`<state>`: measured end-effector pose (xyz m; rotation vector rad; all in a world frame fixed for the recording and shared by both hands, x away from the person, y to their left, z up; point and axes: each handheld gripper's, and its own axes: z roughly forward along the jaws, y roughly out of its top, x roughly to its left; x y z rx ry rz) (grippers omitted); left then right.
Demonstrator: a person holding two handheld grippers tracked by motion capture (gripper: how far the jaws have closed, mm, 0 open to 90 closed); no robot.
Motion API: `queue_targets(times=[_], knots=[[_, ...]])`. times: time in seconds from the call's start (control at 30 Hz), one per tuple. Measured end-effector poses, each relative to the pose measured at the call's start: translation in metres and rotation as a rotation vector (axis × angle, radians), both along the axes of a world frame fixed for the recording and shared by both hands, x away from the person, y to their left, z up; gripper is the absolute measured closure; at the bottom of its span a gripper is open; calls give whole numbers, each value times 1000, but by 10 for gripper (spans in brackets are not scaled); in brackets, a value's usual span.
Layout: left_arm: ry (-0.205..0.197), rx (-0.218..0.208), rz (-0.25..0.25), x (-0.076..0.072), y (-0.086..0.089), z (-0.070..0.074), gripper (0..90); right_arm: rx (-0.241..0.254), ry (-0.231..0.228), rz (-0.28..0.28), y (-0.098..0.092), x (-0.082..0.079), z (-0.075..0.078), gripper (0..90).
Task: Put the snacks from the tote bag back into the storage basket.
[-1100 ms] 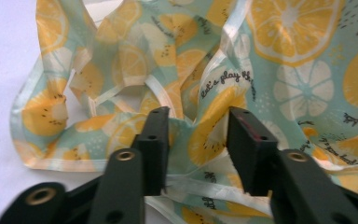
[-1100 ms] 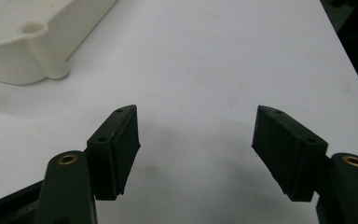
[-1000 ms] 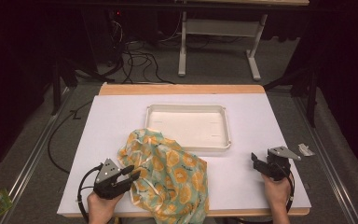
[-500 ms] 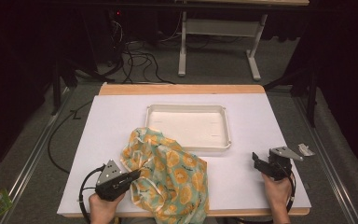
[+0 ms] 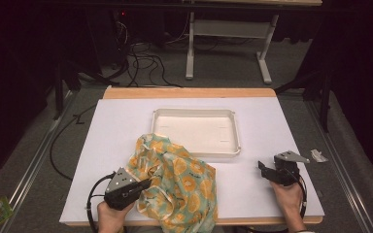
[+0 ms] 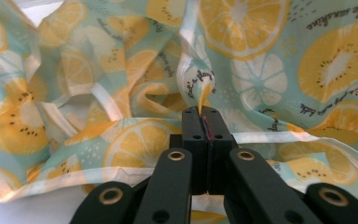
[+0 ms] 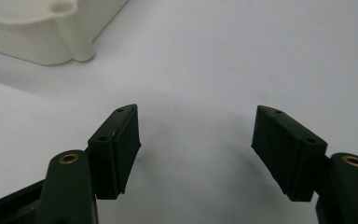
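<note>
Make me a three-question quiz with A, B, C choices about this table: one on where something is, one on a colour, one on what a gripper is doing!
1. Where does the crumpled fruit-print cloth lie?
A. inside the tray
B. on the table, in front of the tray
C. on the floor

2. What colour is the shallow rectangular plastic tray?
A. white
B. red
C. black

3. What is the left gripper doing?
A. standing open
B. holding the tray
C. pinching a cloth fold

Answers:
1 B, the cloth sits nearer the person than the tray.
2 A, its rim and floor are white.
3 C, its jaws are shut on a fold.
</note>
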<state>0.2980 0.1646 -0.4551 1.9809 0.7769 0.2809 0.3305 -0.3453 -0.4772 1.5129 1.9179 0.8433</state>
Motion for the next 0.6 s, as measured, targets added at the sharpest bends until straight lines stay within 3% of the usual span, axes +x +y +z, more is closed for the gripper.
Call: queue_targets(times=[0.23,0.43,0.6], knots=[[-5,-7,-11,0,-6,-1,898,31,-38,12,3,-7,7,348],[2,-23,-23,1,-14,-5,898,60,-84,79,14,-15,20,371],[5,-24,-26,1,-16,-6,898,84,-88,130,26,-17,26,362]])
